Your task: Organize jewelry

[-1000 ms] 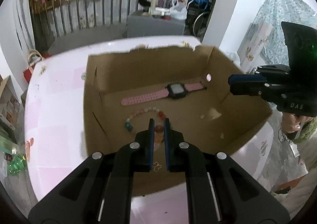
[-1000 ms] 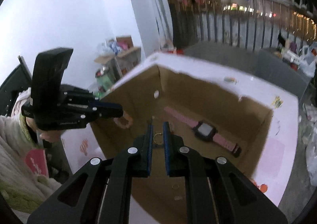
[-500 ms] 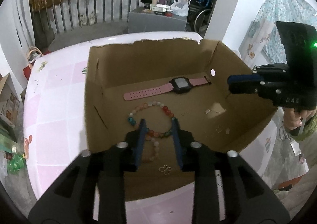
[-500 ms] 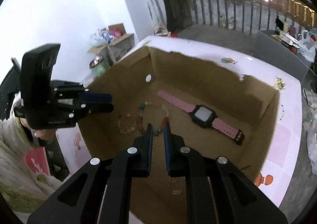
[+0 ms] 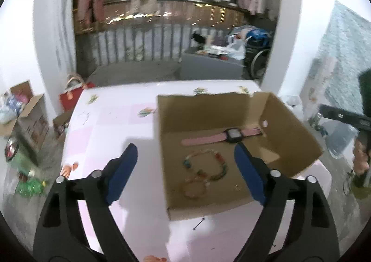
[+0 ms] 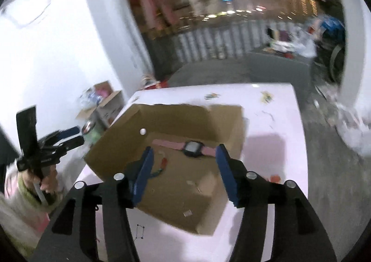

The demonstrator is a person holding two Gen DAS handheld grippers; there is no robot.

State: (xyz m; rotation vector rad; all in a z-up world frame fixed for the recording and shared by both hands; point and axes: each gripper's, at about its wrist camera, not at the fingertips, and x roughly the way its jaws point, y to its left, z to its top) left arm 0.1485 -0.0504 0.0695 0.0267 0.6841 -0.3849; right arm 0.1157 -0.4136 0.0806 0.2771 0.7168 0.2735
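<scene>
Pale pink and white, your table [image 5: 120, 127] fills the middle of both wrist views, with a railing and hanging clothes behind it. Your left gripper [image 5: 185, 164] sits low in its frame, jaws opening wide with nothing gripped between them; one blue pad hangs over bare tabletop, the other over the cardboard box [image 5: 287, 123] at centre right. Inside that box, a beaded bracelet [image 5: 206, 164] lies curled on the floor just beyond the pads, a paler bead loop touching it at the lower edge, and a pink watch [image 5: 222, 135] stretches across behind them near the far wall. Your right gripper [image 6: 183, 169] is also opening, empty, with its pads framing the box interior at lower centre of its own view; the watch lies just above them and part of the bracelet peeks out beside the left-hand pad. At the far left of that view your other hand holds the left gripper.
</scene>
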